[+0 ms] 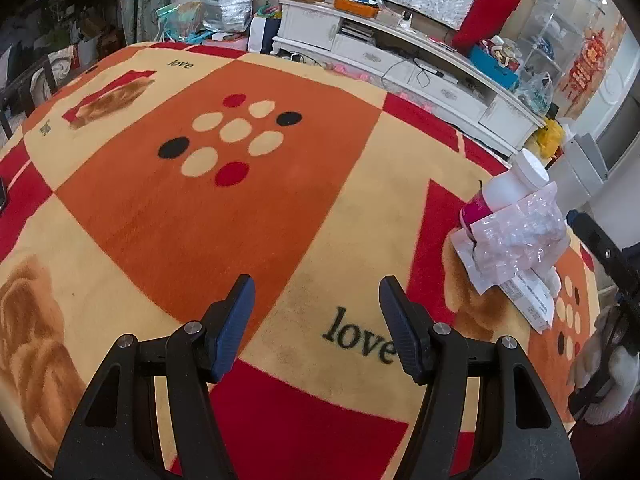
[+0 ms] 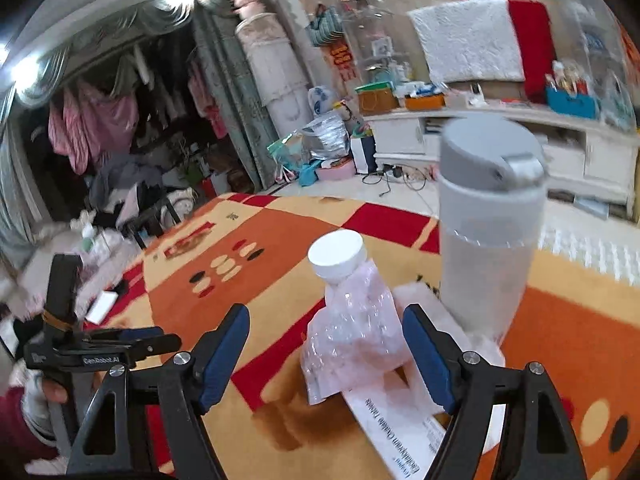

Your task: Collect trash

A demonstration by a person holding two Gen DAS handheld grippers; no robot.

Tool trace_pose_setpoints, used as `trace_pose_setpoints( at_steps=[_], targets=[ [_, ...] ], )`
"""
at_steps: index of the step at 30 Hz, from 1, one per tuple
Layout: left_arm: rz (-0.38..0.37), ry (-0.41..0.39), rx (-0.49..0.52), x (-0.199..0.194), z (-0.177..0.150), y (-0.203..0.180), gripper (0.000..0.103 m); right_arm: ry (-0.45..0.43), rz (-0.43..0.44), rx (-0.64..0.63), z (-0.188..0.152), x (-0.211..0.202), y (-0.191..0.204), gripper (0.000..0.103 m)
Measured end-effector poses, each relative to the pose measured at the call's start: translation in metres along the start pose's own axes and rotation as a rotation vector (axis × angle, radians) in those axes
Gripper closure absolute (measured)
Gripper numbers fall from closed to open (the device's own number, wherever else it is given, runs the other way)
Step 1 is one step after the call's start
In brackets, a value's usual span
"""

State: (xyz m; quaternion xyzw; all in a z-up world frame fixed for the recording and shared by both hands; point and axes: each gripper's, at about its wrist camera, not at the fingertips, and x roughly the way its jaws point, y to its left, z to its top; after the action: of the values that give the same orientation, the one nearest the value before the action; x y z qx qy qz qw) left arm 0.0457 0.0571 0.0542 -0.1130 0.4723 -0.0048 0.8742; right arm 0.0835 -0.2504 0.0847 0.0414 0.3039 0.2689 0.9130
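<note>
A crumpled clear plastic bag (image 2: 352,336) leans against a small white bottle with a white cap (image 2: 338,258) on the patterned cloth. A white medicine box (image 2: 404,432) lies under them. My right gripper (image 2: 326,354) is open, its jaws on either side of the plastic bag, not touching it. In the left wrist view the same bag (image 1: 520,240), bottle (image 1: 508,188) and box (image 1: 528,300) lie at the far right. My left gripper (image 1: 316,312) is open and empty above the cloth, left of the pile. The left gripper also shows in the right wrist view (image 2: 132,340).
A tall grey-lidded water bottle (image 2: 488,232) stands right behind the pile. The table carries an orange, red and cream "love" cloth (image 1: 200,208). A white TV cabinet (image 1: 400,64) with clutter stands beyond the table. A phone-like white object (image 2: 102,306) lies at the table's left.
</note>
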Motion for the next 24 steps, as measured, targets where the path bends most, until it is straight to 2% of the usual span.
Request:
trace_pose_setpoints(
  at_steps=[3, 5, 7, 9, 10, 13, 14, 17, 20, 24],
  targets=[
    [0.000, 0.003, 0.007, 0.000, -0.002, 0.000, 0.040, -0.002, -0.007, 0.011, 0.003, 0.006, -0.005, 0.026],
    [0.003, 0.001, 0.019, -0.002, -0.002, -0.001, 0.040, 0.033, 0.013, 0.003, 0.006, 0.017, -0.006, 0.026],
    [0.002, -0.004, 0.022, -0.005, -0.001, 0.001, 0.040, 0.073, 0.089, -0.009, 0.004, 0.022, 0.000, 0.025],
    [0.003, -0.013, 0.013, -0.007, 0.000, 0.006, 0.040, 0.054, 0.170, -0.030, 0.000, 0.011, 0.012, 0.025],
    [0.005, -0.017, -0.002, -0.009, 0.002, 0.010, 0.040, 0.042, 0.247, -0.053, -0.004, 0.000, 0.025, 0.025],
    [0.009, -0.020, -0.055, -0.011, 0.004, 0.023, 0.040, 0.105, 0.394, -0.109, -0.023, -0.010, 0.063, 0.023],
    [0.006, -0.021, -0.071, -0.013, 0.004, 0.026, 0.040, 0.138, 0.408, -0.131, -0.032, -0.009, 0.074, 0.022],
    [-0.008, -0.033, -0.079, -0.021, 0.002, 0.027, 0.040, 0.227, 0.398, -0.169, -0.061, -0.005, 0.094, 0.022],
    [-0.031, -0.035, -0.051, -0.027, -0.002, 0.018, 0.040, 0.262, 0.372, -0.154, -0.082, -0.011, 0.093, 0.022],
    [-0.104, -0.002, 0.015, -0.024, -0.014, -0.011, 0.040, 0.245, 0.293, -0.102, -0.093, -0.028, 0.070, 0.022]
  ],
)
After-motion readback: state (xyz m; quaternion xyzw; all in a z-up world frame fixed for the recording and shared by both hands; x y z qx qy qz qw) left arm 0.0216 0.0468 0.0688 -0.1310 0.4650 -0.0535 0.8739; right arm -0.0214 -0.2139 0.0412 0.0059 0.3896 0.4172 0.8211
